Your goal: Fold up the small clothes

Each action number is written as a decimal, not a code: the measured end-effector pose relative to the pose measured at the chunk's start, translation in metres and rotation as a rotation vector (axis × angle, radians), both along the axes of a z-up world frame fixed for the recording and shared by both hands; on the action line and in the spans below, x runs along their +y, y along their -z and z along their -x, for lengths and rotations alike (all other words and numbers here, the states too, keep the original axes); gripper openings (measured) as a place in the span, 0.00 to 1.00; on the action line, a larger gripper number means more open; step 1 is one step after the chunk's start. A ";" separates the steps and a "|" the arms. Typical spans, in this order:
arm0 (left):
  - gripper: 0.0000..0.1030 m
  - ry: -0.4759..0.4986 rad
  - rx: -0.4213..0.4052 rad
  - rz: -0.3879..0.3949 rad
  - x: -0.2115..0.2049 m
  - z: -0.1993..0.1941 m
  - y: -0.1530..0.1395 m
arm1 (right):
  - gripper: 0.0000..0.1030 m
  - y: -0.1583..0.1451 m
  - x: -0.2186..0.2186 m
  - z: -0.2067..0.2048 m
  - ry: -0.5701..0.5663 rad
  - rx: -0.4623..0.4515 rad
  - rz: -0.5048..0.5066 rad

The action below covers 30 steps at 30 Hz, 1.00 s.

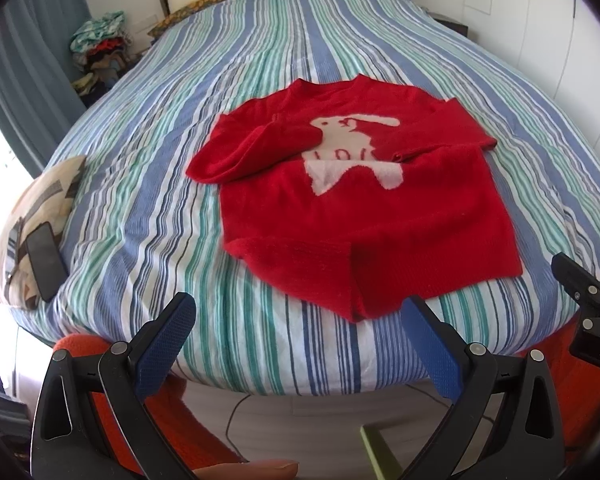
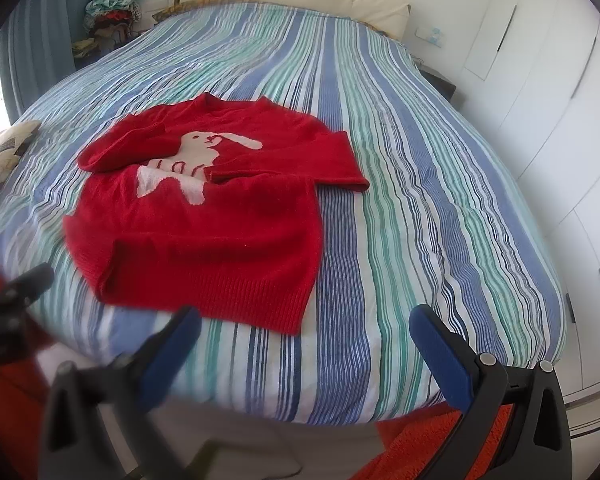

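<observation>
Red knit sweater (image 1: 364,216) flat on striped bed (image 1: 228,128), sleeves crossed over chest. Soft, limp, light (likely drapes, stretches). Best hold: ribbed hem corners. Left gripper (image 1: 296,332), right gripper (image 2: 304,344) both spread wide, empty.

One red sweater (image 1: 364,216), one phone (image 1: 46,262), one cushion (image 1: 40,200), two tongs (image 1: 296,344).

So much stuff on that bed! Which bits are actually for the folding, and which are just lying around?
For the folding:
- red sweater, both sleeves laid across its front
- left gripper, open
- right gripper, open

Just lying around:
- phone on a patterned cushion
- clothes pile beside the bed
- striped bedspread
</observation>
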<state>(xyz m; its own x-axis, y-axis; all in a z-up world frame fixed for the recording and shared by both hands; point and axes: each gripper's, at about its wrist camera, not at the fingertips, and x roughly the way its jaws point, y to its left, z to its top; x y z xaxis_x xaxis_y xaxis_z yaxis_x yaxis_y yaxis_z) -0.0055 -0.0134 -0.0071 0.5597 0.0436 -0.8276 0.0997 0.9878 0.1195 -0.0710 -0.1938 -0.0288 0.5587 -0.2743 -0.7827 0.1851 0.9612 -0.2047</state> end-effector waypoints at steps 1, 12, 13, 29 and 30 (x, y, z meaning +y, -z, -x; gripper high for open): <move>0.99 0.001 0.001 0.000 0.000 0.000 0.000 | 1.00 0.000 0.000 0.000 0.001 0.000 0.000; 0.99 0.010 0.005 -0.009 -0.003 -0.001 0.001 | 1.00 0.000 -0.002 0.000 0.013 0.002 0.003; 0.99 0.011 0.005 -0.008 -0.003 -0.001 0.001 | 1.00 0.000 -0.002 0.000 0.013 0.003 0.004; 0.99 0.015 0.028 -0.021 -0.003 -0.001 0.010 | 1.00 0.002 -0.004 0.000 0.015 0.008 0.004; 0.99 0.014 0.028 -0.023 -0.004 -0.001 0.010 | 1.00 0.002 -0.003 0.000 0.015 0.007 0.004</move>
<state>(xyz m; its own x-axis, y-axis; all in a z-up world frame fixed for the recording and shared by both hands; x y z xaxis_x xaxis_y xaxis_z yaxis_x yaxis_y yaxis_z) -0.0050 -0.0169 -0.0173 0.5372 0.0546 -0.8417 0.1175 0.9833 0.1388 -0.0715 -0.1971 -0.0312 0.5489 -0.2857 -0.7855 0.1980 0.9575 -0.2099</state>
